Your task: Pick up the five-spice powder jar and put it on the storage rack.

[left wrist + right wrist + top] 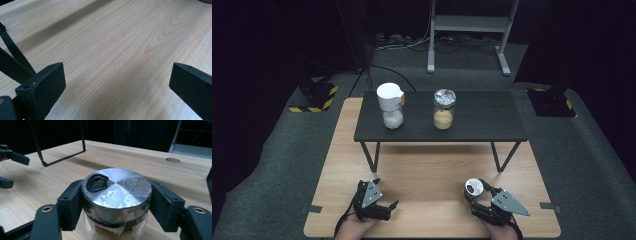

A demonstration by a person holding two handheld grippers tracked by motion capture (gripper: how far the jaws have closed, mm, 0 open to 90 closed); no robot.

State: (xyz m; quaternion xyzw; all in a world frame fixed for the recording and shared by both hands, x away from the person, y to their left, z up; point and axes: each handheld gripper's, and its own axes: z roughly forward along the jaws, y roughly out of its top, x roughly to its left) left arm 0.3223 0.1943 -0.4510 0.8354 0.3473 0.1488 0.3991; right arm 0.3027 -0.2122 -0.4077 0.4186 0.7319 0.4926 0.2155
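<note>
A glass jar (473, 188) with a silver metal lid (117, 190) and brown grains inside stands on the wooden table (432, 165) near its front right. My right gripper (473, 194) is shut on it, with one black pad (71, 205) pressed against each side just under the lid; the lid has a small black pour opening. At the front left, my left gripper (386, 193) rests low over bare wood, and its jaws (117, 87) stand wide open with nothing between them. In the right gripper view the left gripper (10, 170) shows at the far left edge.
A low black shelf (482, 120) on thin metal legs (62, 157) stands on the back of the table. On it are a white-capped jar (391, 105) of white grains and a silver-lidded jar (444, 110) of tan grains. A round hole (173, 160) marks the tabletop.
</note>
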